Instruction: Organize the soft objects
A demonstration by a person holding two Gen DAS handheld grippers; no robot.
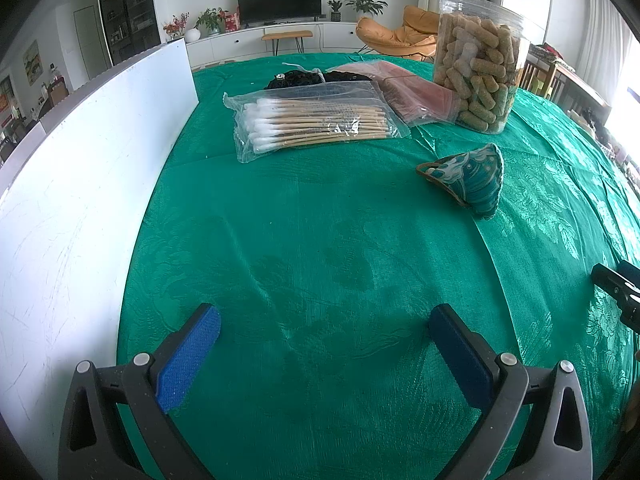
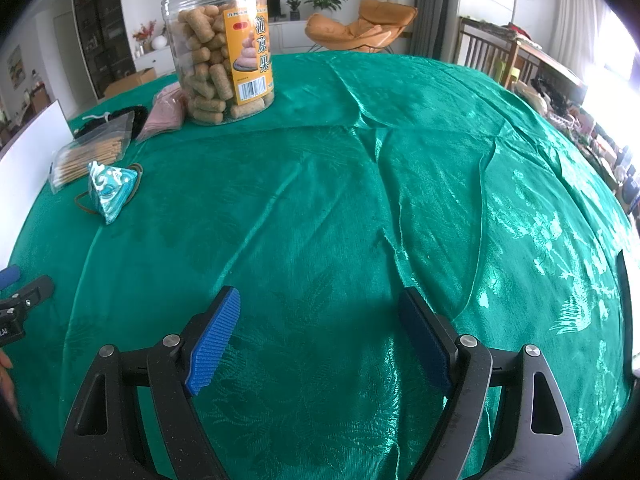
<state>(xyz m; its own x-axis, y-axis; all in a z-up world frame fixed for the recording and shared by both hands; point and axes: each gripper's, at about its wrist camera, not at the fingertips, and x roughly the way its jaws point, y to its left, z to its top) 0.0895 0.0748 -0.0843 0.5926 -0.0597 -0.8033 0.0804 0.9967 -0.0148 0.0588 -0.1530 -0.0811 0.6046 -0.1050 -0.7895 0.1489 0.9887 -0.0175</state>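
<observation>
On the tablecloth (image 1: 320, 260): swab bag (image 1: 316, 120) beside board (image 1: 80, 200); pouch (image 1: 468, 178) right of it; jar (image 1: 476, 68) behind pouch; packet (image 1: 412, 92) between bag and jar.

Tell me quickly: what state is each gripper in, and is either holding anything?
Left gripper: open, holding nothing, only green tablecloth between its jaws.
Right gripper: open, holding nothing, also over bare tablecloth.
</observation>
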